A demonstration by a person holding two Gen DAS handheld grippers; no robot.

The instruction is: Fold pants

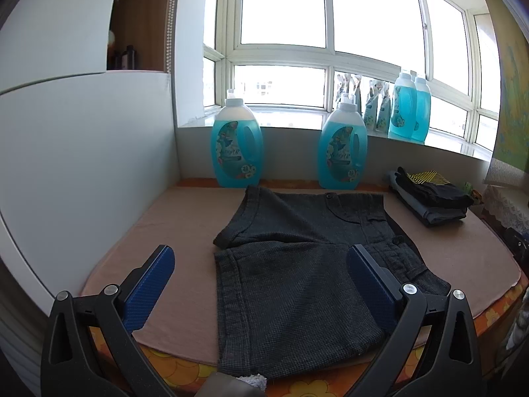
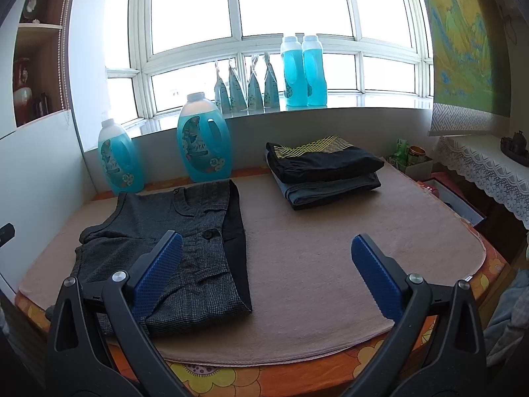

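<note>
A pair of dark grey checked shorts lies spread flat on the pink mat, legs to the left, waist with buttons to the right. It also shows in the right wrist view. My left gripper is open and empty, held above the near leg. My right gripper is open and empty, its left finger over the waist end, its right finger over the bare mat.
A stack of folded dark garments sits at the back right of the mat. Two blue detergent bottles stand behind the shorts against the windowsill. A white panel bounds the left. Boxes and a lace-covered shelf are at the right.
</note>
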